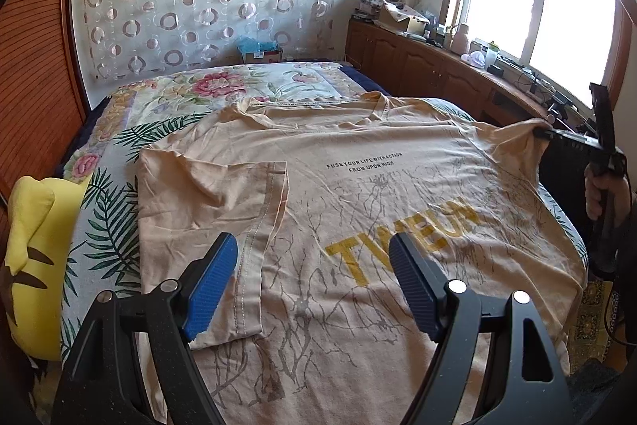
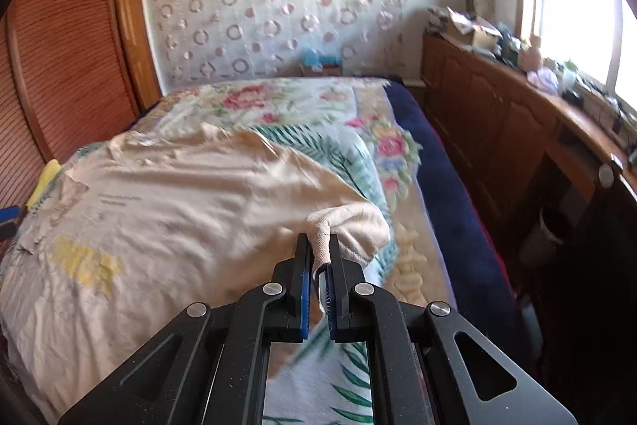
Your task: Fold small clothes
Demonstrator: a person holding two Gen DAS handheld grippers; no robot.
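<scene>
A beige T-shirt (image 1: pixel 358 194) with yellow lettering lies spread on the bed, its left sleeve (image 1: pixel 223 194) folded inward over the body. My left gripper (image 1: pixel 314 257) hovers open just above the shirt's lower part, nothing between its blue pads. In the right wrist view the same T-shirt (image 2: pixel 179 210) covers the bed's left side. My right gripper (image 2: pixel 318 245) is shut on the right sleeve (image 2: pixel 350 226), pinching a bunched fold lifted off the bed. From the left wrist view, the right gripper (image 1: pixel 537 132) holds that sleeve edge at the far right, a hand (image 1: pixel 601 194) behind it.
The bed has a floral sheet (image 1: pixel 223 86) over a dark blue cover (image 2: pixel 446 210). A yellow plush toy (image 1: pixel 36 257) lies at the bed's left edge. Wooden cabinets (image 2: pixel 497 130) with clutter run along the window side. Louvred wooden doors (image 2: pixel 67 58) stand on the left.
</scene>
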